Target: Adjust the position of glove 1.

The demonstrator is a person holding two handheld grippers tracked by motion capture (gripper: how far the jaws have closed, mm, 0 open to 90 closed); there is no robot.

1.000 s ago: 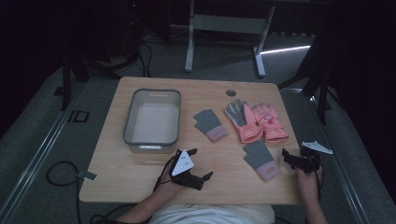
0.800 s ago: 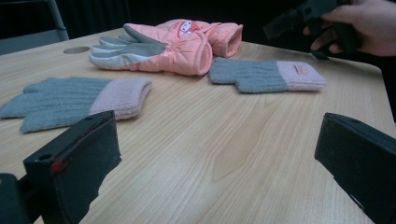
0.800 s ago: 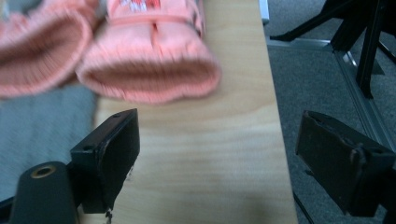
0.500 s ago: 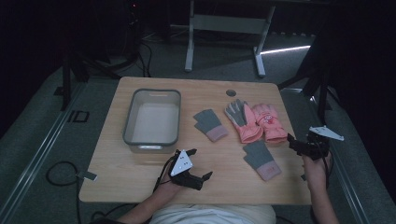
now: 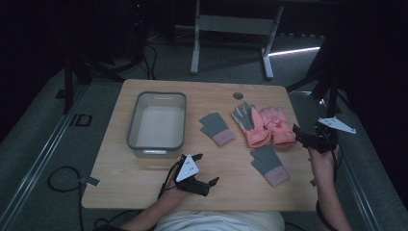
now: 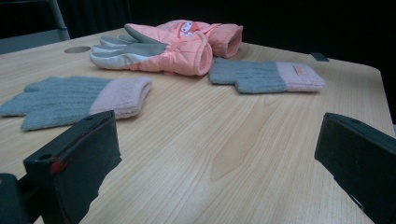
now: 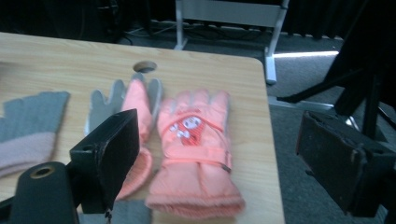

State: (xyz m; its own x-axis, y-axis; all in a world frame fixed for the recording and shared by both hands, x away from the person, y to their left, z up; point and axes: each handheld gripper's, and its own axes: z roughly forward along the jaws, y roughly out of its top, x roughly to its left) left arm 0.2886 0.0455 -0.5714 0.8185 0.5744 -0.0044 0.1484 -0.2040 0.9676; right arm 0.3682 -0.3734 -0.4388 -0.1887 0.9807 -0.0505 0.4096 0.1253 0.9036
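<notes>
Two pink ski gloves (image 7: 194, 154) lie just ahead of the right gripper (image 5: 304, 136), whose jaws stand wide with nothing between them; one glove is framed in the gap, its twin (image 7: 135, 121) partly behind the left-hand jaw. The left gripper (image 5: 204, 169) rests wide and empty too, grey knit gloves (image 6: 77, 100) ahead of it. One risk: closing from here could snag both padded cuffs, since the pair touch, or pinch only loose fabric that slips.

Wooden surface (image 5: 144, 185) carries 1 grey bin (image 5: 132, 130) at left; 2 grey knit gloves (image 5: 216, 127) (image 5: 268, 163) at centre; 2 pink padded gloves (image 5: 276, 126) side by side at right.
</notes>
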